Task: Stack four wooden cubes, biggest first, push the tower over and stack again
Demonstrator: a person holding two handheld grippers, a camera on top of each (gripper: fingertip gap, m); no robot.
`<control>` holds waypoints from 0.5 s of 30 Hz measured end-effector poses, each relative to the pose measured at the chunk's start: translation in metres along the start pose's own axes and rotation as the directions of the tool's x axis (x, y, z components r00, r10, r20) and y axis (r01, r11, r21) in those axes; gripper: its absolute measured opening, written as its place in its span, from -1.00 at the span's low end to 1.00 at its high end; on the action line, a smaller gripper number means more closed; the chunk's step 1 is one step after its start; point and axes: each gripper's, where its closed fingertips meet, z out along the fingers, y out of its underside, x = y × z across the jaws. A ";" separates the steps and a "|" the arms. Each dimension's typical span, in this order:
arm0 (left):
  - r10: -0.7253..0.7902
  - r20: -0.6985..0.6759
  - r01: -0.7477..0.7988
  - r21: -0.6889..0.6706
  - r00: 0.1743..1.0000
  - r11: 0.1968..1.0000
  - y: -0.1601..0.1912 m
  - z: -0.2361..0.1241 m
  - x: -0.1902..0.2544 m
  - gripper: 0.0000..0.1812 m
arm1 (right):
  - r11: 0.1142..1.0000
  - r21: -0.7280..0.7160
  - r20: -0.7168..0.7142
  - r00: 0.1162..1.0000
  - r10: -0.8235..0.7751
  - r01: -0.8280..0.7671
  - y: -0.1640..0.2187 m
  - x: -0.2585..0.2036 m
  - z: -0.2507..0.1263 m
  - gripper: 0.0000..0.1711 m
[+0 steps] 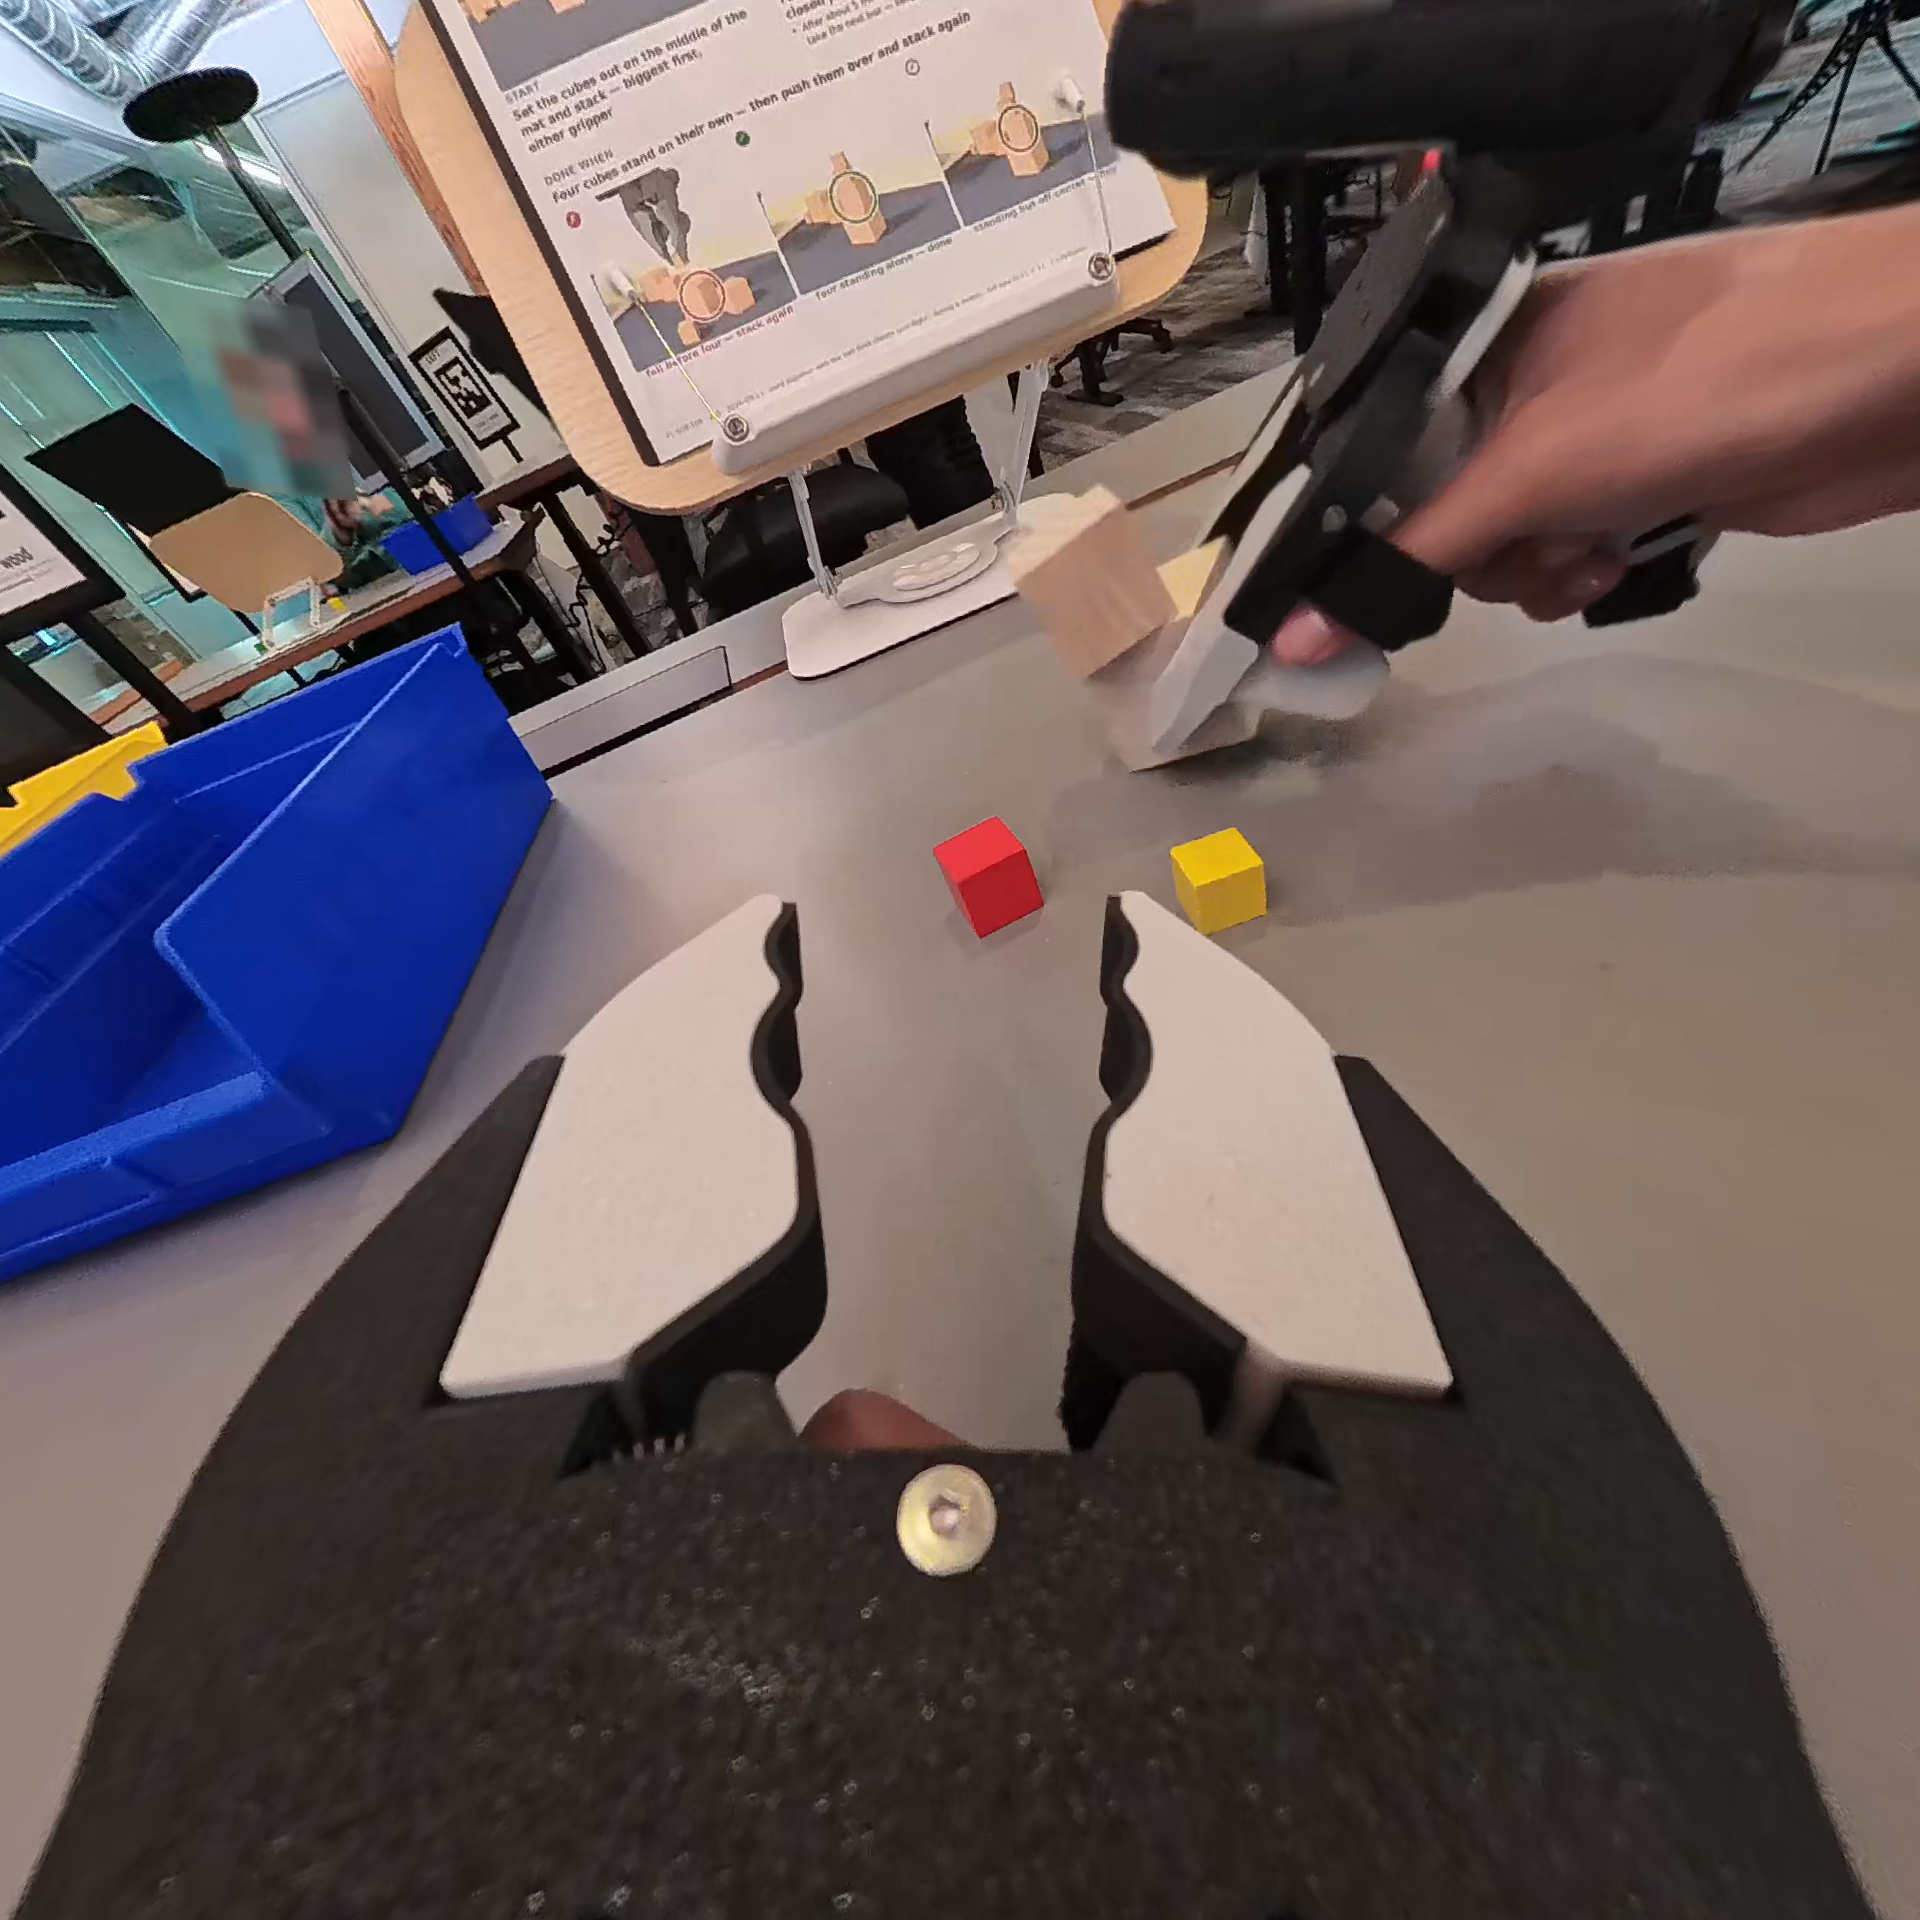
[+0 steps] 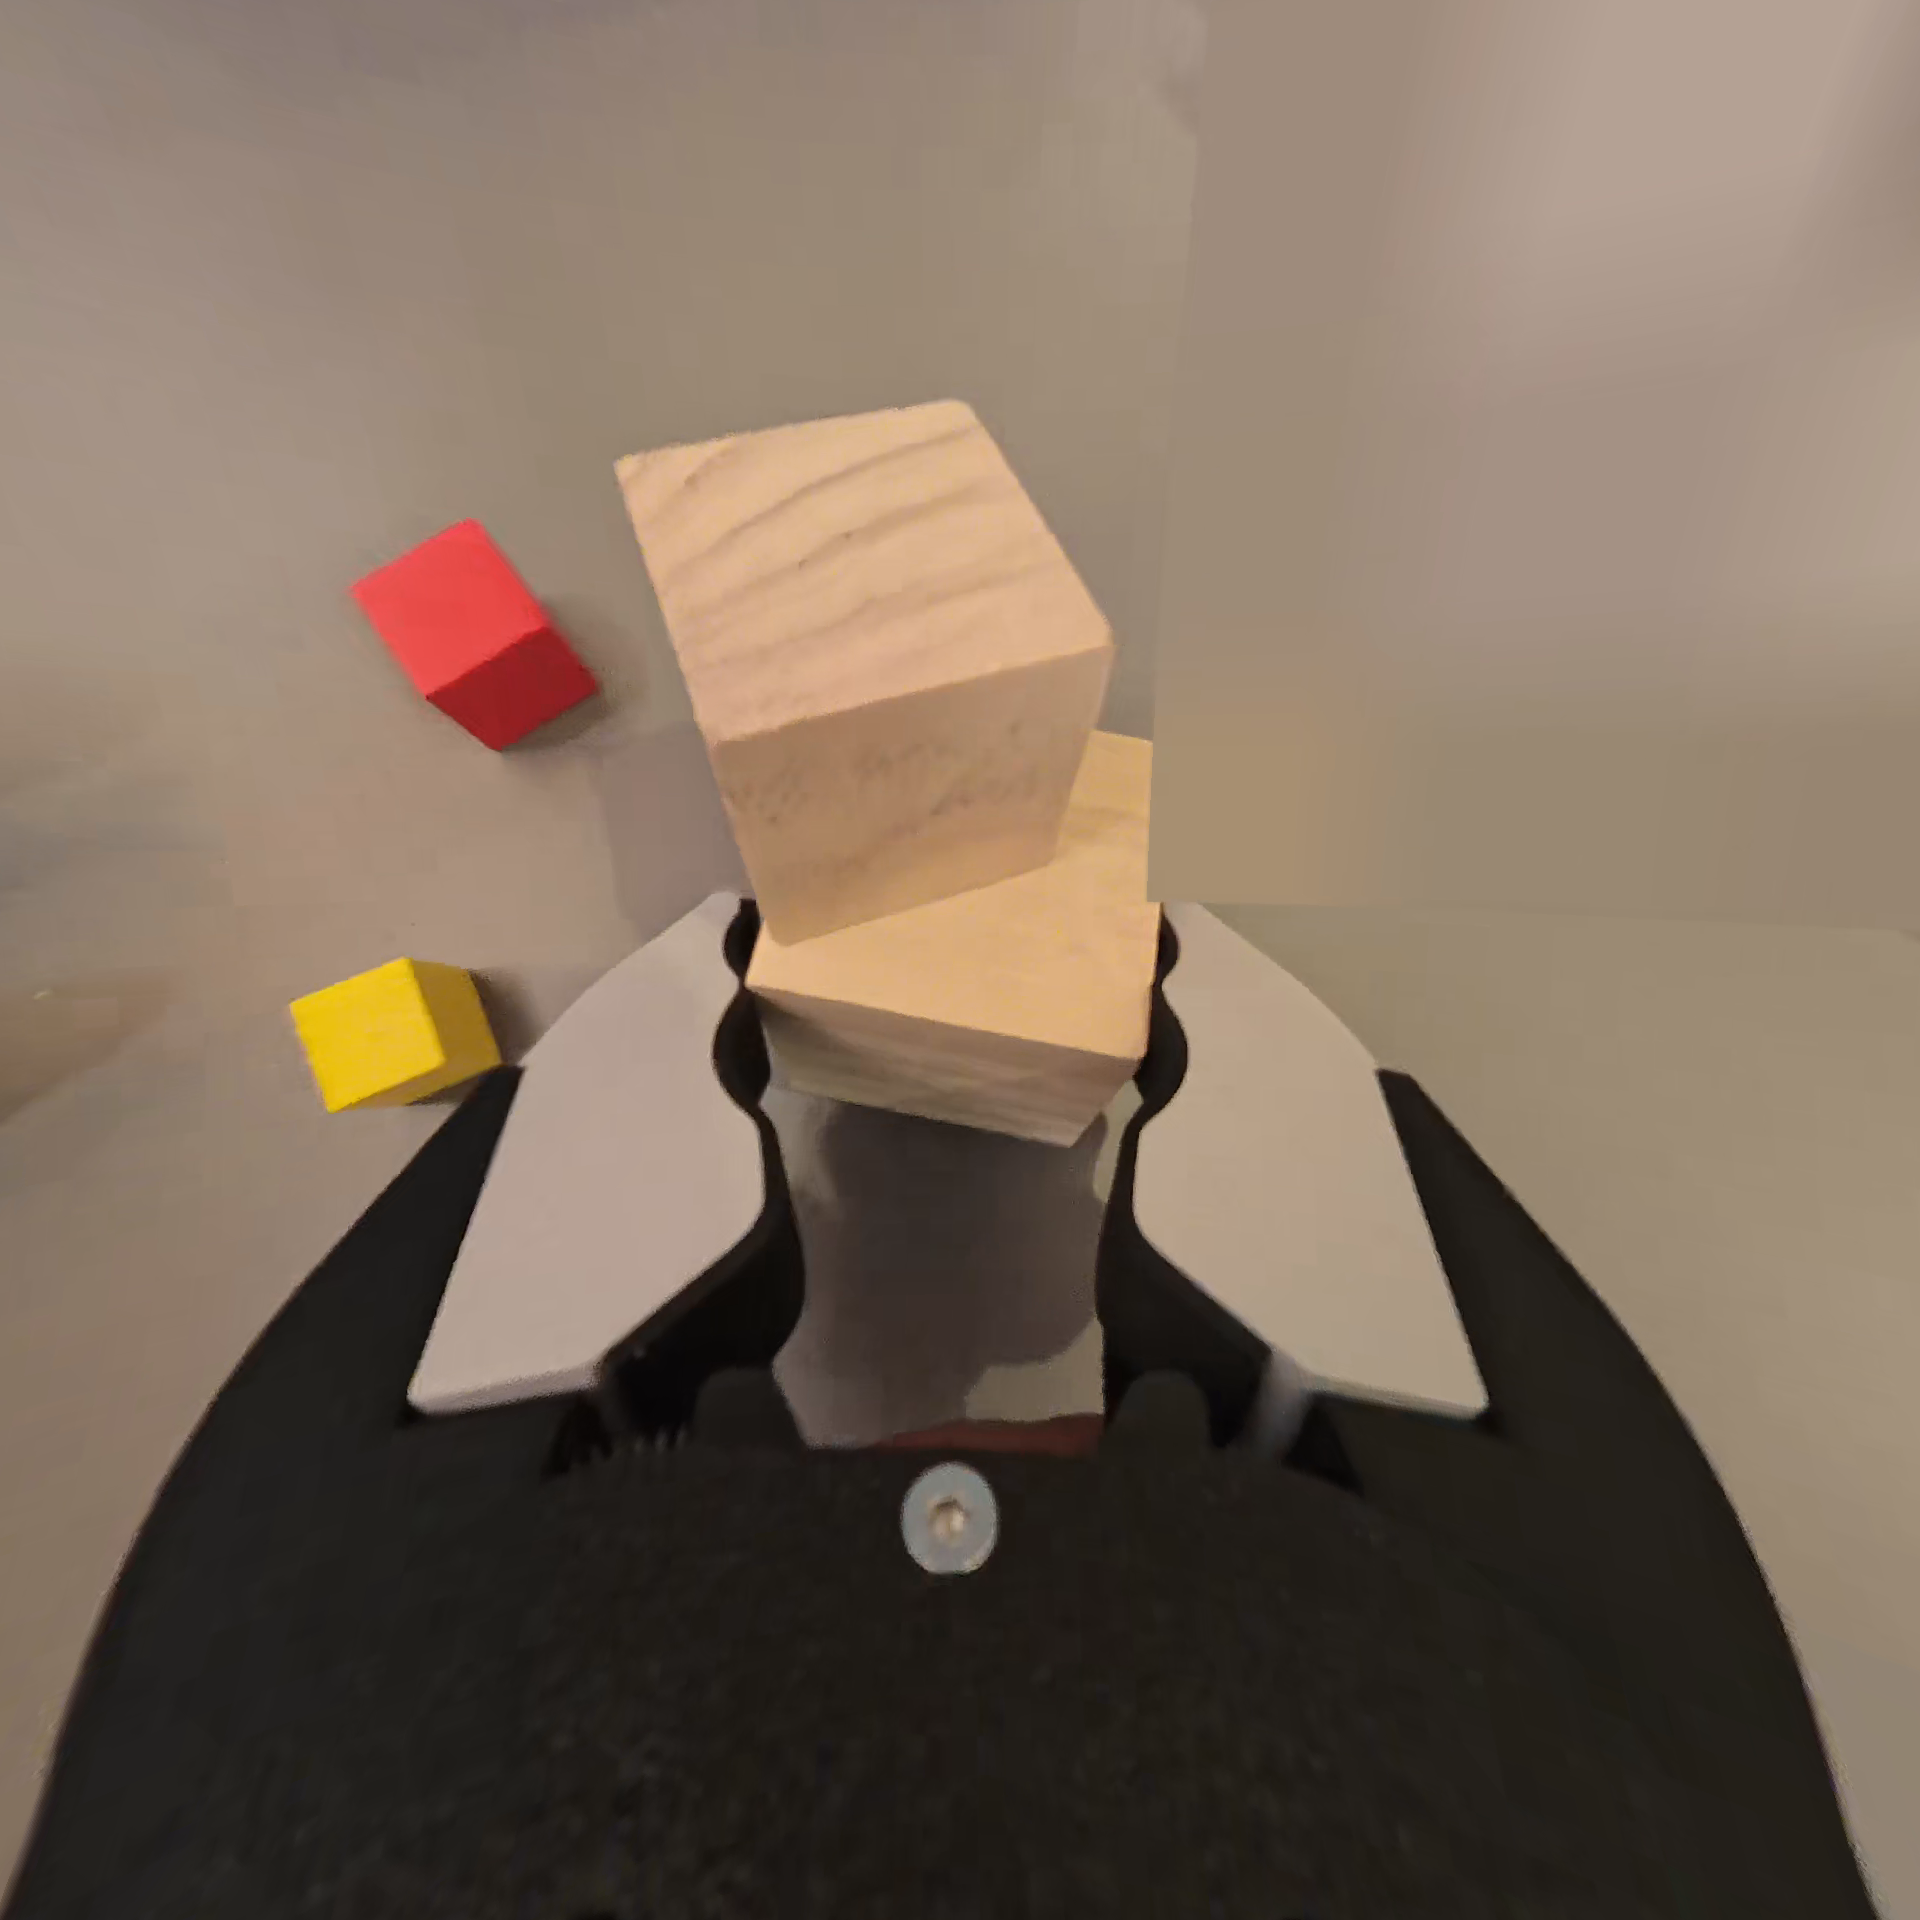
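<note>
the right hand-held gripper [image 2: 951,997] was clamped on the big plain cube [image 2: 966,1013], a smaller plain cube [image 2: 862,665] tipping off its top. the left hand-held gripper [image 1: 948,935] hung apart and empty. the red cube [image 1: 987,875] and yellow cube [image 1: 1218,879] lay on the grey surface [image 1: 1455,1091] — best to level the grip and set the base flat before letting go.

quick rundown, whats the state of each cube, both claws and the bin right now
upper plain cube: tilted, tipping off the cube beneath it
lower plain cube: between the right claw's fingers, tilted
red cube: loose on the table, flat
yellow cube: loose on the table, flat, apart from the red one
right claw: shut on the lower plain cube
left claw: open, holding nothing
blue bin: on the table, looks empty
</note>
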 end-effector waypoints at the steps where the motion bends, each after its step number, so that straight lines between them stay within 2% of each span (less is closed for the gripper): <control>1: 0.004 0.000 -0.004 -0.001 1.000 1.000 0.000 0.000 0.000 -0.40 | 0.999 0.005 0.008 0.999 -0.034 0.034 0.000 -0.003 0.004 -0.18; 7: 0.020 0.004 -0.020 0.003 1.000 1.000 0.000 0.000 0.002 -0.40 | 0.993 0.044 0.141 0.983 -0.115 0.110 -0.007 -0.009 0.018 -0.17; 9: 0.023 0.003 -0.023 0.003 1.000 1.000 0.000 0.000 0.002 -0.40 | 0.989 0.044 0.127 0.981 -0.148 0.143 -0.005 -0.007 0.013 -0.14; 10: 0.024 0.004 -0.024 0.003 1.000 1.000 0.000 0.000 0.002 -0.40 | 0.988 0.056 0.122 0.981 -0.148 0.142 -0.005 -0.008 0.006 -0.02; 13: 0.025 0.005 -0.025 0.005 1.000 1.000 -0.001 0.000 0.002 -0.40 | 0.975 0.156 0.055 0.984 -0.169 0.159 -0.013 -0.018 -0.023 0.03; 15: 0.027 0.005 -0.027 0.006 1.000 1.000 -0.001 0.000 0.002 -0.40 | 0.942 0.239 -0.039 0.972 -0.234 0.236 -0.028 -0.023 -0.041 -0.01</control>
